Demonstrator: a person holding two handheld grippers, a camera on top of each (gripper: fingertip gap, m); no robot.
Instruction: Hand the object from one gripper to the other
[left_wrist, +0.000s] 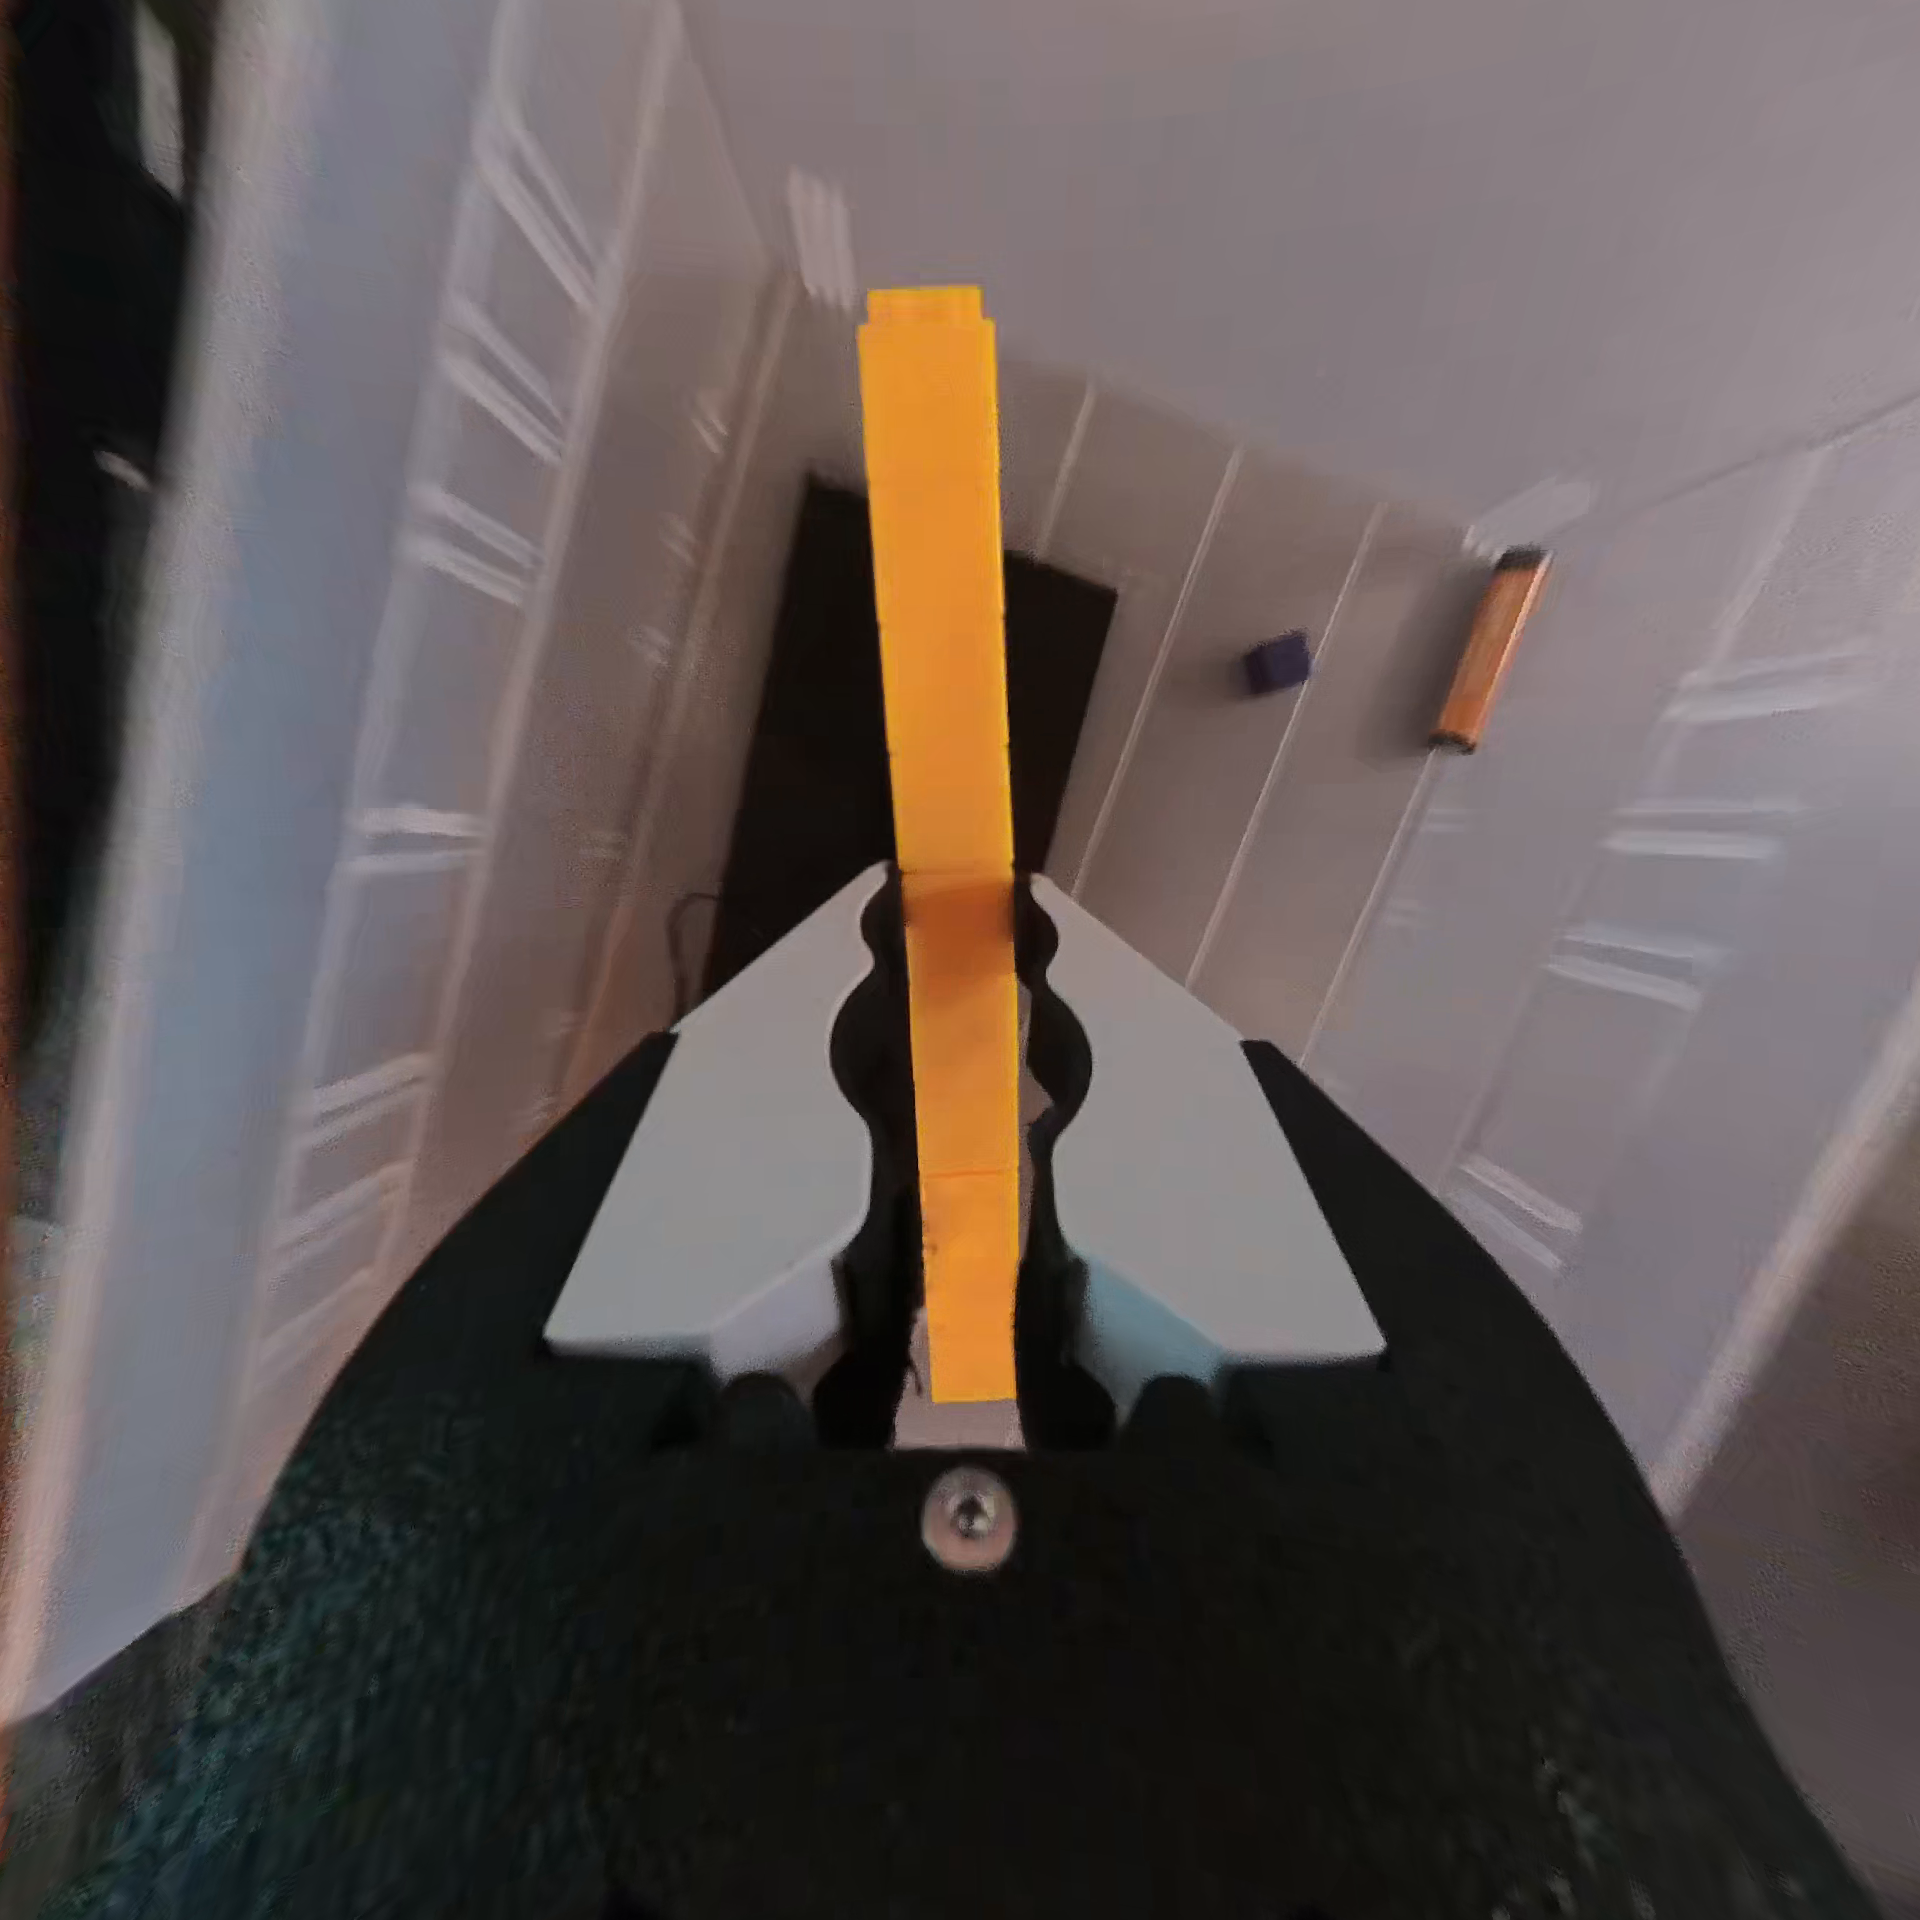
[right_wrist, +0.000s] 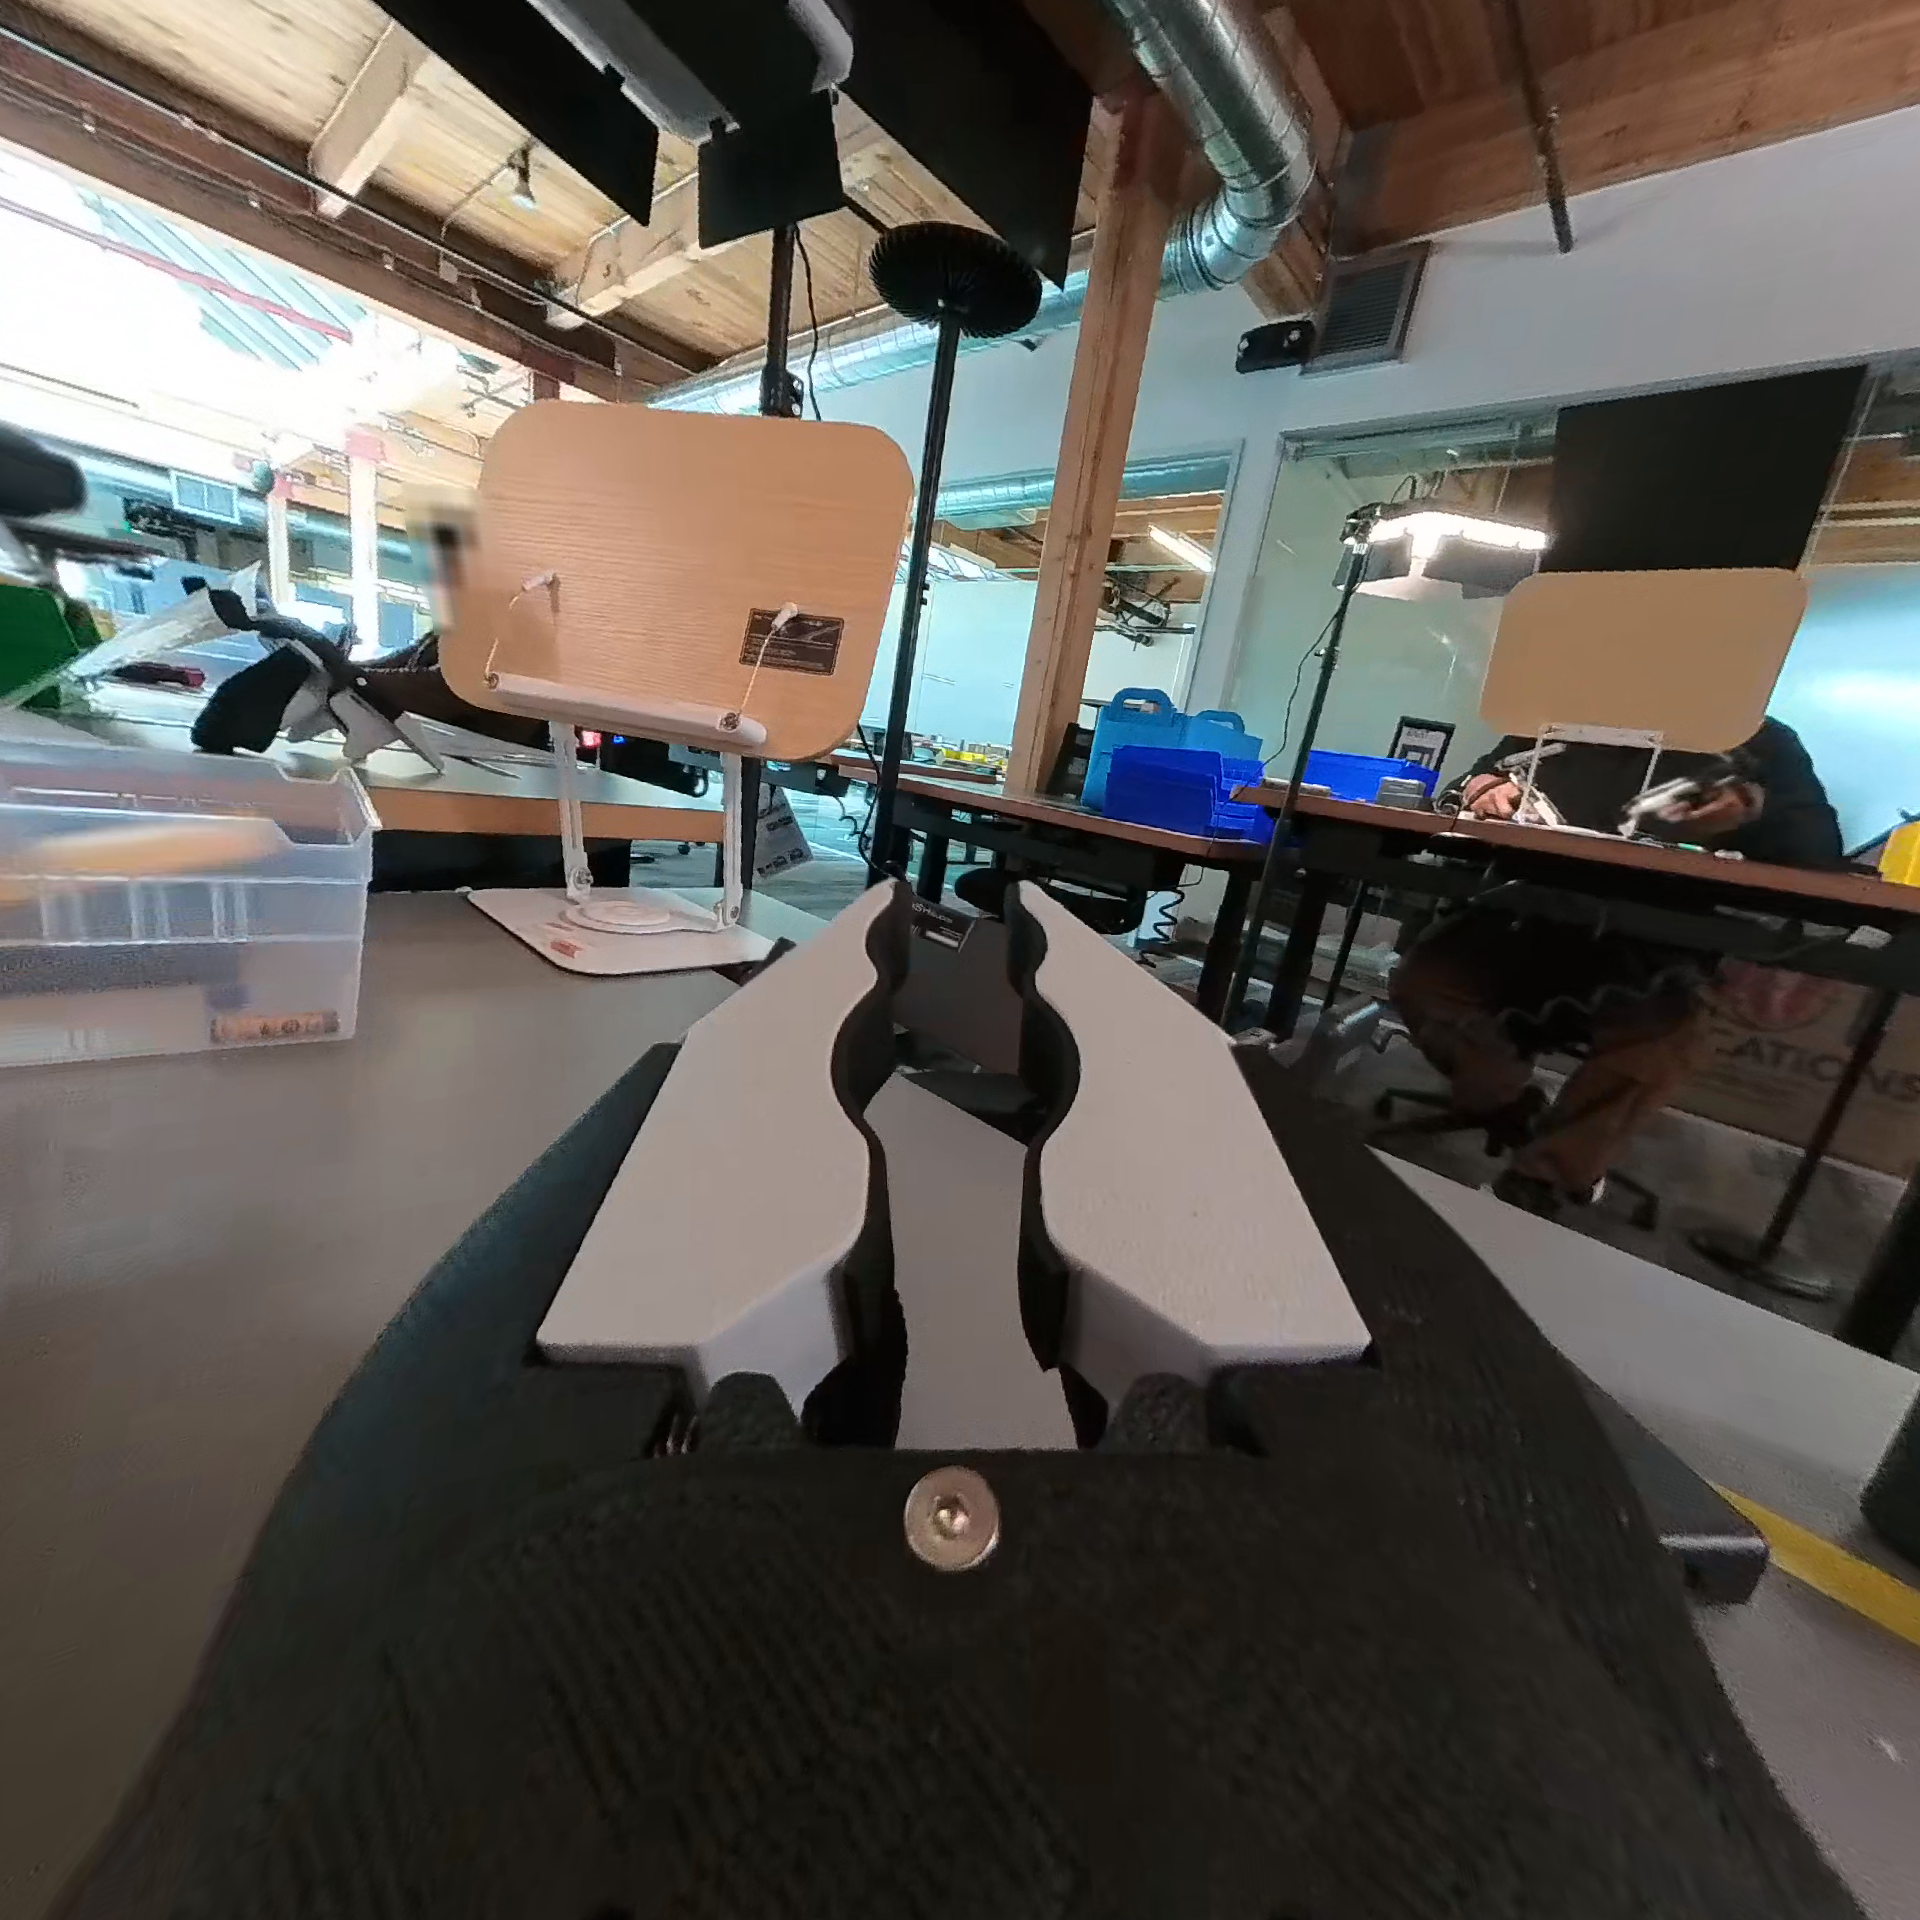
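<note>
In the left wrist view my left gripper (left_wrist: 958, 878) is shut on a long orange brick bar (left_wrist: 935, 582). The bar runs between the jaws and sticks far out past the fingertips, lengthwise along the fingers. In the right wrist view my right gripper (right_wrist: 956, 894) is open by a narrow gap and holds nothing. It hovers low over a grey table (right_wrist: 208, 1195). The orange bar does not show in the right wrist view, and neither gripper shows in the other's view.
Behind the bar lie clear plastic organiser trays (left_wrist: 468, 727), a small blue block (left_wrist: 1275, 662), a battery (left_wrist: 1488, 649) and a black panel (left_wrist: 821, 707). The right wrist view shows a clear bin (right_wrist: 177, 894), a wooden stand (right_wrist: 675, 592) and a seated person (right_wrist: 1621, 810). The left gripper's tips are roughly 45 centimetres from the right gripper's. To the small blue block (left_wrist: 1275, 662): left tips about 8 centimetres, right tips about 40 centimetres.
</note>
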